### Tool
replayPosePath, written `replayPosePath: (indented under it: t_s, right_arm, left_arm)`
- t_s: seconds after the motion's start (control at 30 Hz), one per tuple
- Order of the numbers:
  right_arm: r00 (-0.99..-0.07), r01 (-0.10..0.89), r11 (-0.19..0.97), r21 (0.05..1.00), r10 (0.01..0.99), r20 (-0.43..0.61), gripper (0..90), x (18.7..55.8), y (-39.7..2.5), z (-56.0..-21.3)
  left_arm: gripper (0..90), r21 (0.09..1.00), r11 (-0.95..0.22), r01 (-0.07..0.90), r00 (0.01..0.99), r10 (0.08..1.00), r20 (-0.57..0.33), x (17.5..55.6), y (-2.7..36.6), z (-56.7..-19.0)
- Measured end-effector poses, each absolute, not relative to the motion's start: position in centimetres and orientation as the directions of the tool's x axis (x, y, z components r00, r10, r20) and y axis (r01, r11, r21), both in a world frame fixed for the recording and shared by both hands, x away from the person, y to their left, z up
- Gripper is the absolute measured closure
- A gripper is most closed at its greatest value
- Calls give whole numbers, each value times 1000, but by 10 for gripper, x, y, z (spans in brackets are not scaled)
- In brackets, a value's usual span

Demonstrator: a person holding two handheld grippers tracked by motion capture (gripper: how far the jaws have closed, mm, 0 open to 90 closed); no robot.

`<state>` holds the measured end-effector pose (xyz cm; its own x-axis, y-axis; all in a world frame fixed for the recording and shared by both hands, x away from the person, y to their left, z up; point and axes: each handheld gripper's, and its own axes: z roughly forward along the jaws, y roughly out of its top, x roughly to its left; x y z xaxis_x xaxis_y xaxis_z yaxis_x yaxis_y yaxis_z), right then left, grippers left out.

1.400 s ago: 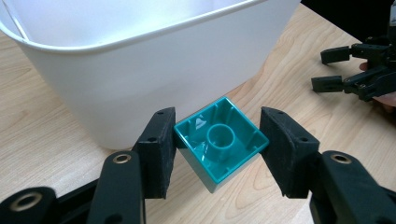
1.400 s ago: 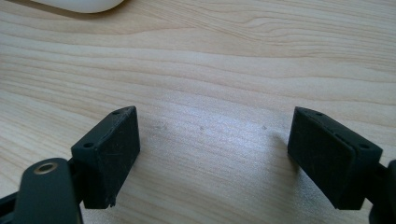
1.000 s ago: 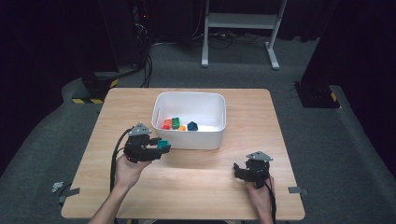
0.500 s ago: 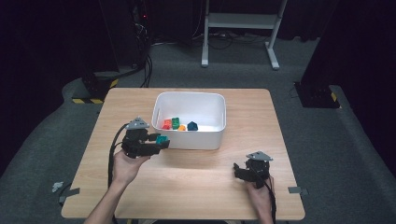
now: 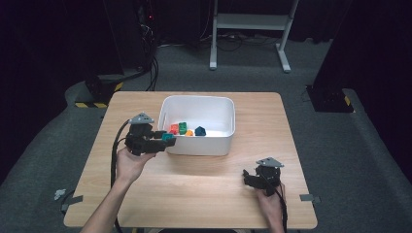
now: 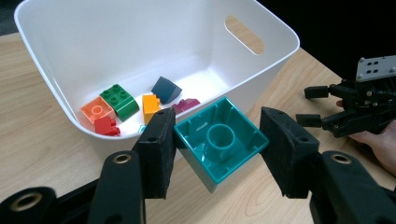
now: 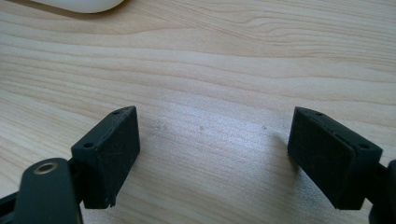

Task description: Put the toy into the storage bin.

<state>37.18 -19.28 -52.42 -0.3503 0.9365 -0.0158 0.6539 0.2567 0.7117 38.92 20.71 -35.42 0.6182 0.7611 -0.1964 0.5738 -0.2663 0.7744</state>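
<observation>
Gripping a teal toy brick (image 6: 219, 142) beside the white bin (image 6: 275, 60), the left gripper (image 6: 215, 149) hovers; the right gripper (image 7: 212, 158) rests spread on the counter (image 7: 224, 60).

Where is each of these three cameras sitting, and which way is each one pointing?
High view: above the person's side, looking forward and down on the table; forearms, hands, both claws show.
Left gripper view: rides the left claw, facing the white bin; its pads hold a teal block.
Right gripper view: rides the right claw, facing bare tabletop; its open jaws show.
Shared: high and left gripper views both show the bin, the teal block and the right claw.
</observation>
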Motion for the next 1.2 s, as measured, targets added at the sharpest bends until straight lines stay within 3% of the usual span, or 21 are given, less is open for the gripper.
replayPosePath:
  t_s: [1.2]
  right_arm:
    - [-350,654,257,712,937,-16,167,372,-193,-524]
  left_arm:
    - [471,768,-263,583,586,791,-174,433,199,-338]
